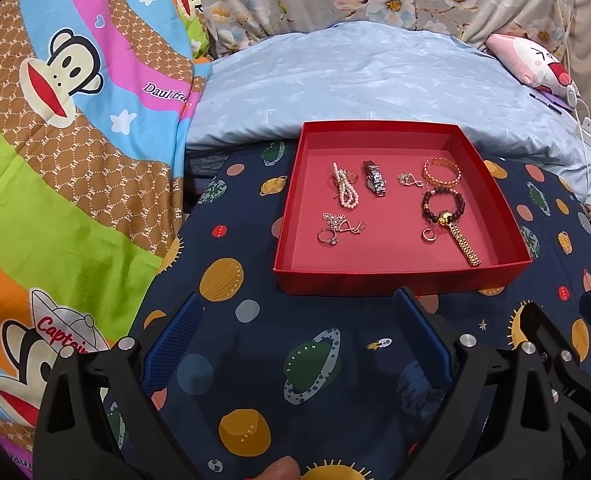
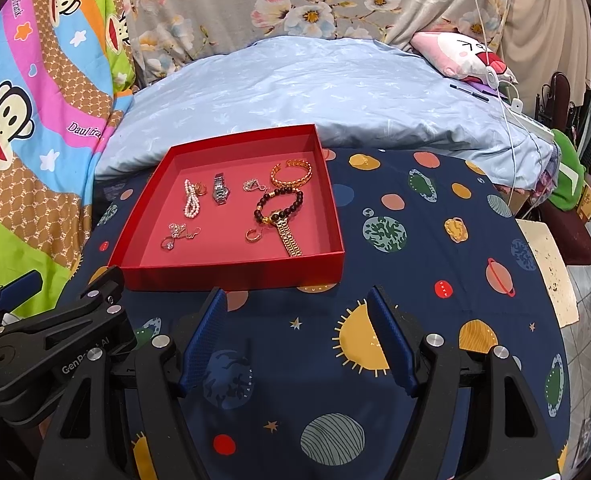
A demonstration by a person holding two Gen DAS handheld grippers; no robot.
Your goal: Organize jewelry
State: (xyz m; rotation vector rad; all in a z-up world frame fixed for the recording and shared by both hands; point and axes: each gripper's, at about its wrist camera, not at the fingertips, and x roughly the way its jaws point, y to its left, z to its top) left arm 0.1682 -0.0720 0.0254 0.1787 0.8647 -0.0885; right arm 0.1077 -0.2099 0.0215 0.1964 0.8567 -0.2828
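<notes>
One red tray [image 1: 395, 278] sat on the planet-print bed cover [image 1: 255, 344]. Left to right in the tray lay one pearl strand [image 1: 345, 191], one silver watch [image 1: 375, 184], one gold bangle [image 1: 441, 172], one dark bead bracelet [image 1: 443, 200] and one gold watch [image 1: 461, 238]. Near the tray's front wall, the left tongs [image 1: 299, 312] and right tongs [image 2: 297, 304] both stood spread, holding nothing.

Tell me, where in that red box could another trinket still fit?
Bare floor runs along the red box's near wall, left of the gold watch, and along its far wall. The middle is crowded: pearl bracelet, silver watch, dark bead bracelet.
</notes>
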